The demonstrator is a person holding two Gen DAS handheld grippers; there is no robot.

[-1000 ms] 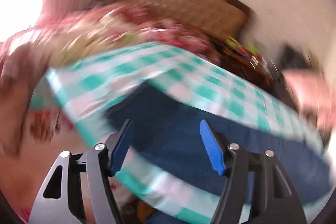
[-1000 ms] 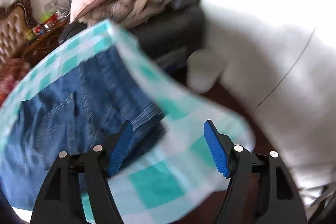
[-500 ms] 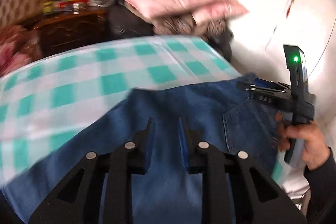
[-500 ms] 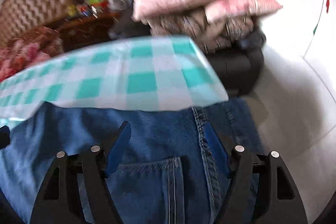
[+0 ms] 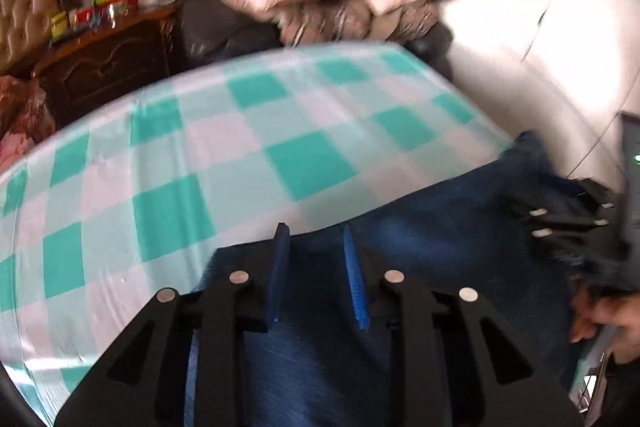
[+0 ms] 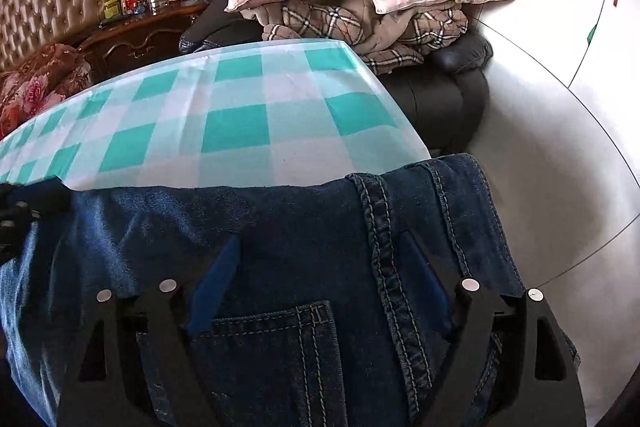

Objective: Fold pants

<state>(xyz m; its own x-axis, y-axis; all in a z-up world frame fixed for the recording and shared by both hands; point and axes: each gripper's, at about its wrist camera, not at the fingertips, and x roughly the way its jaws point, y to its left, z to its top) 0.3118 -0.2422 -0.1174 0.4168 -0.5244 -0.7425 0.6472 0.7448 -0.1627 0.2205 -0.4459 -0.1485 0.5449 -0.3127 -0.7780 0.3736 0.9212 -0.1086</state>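
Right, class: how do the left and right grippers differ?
The left gripper has its jaws close together; the right gripper has them wide apart. Left sits at the plain edge of the jeans, right over the back pocket. Both are black with blue pads.

Your left gripper is matte black, with flat blue pads and round silver screws. Your right gripper looks alike; your hand shows bare skin above a dark sleeve.
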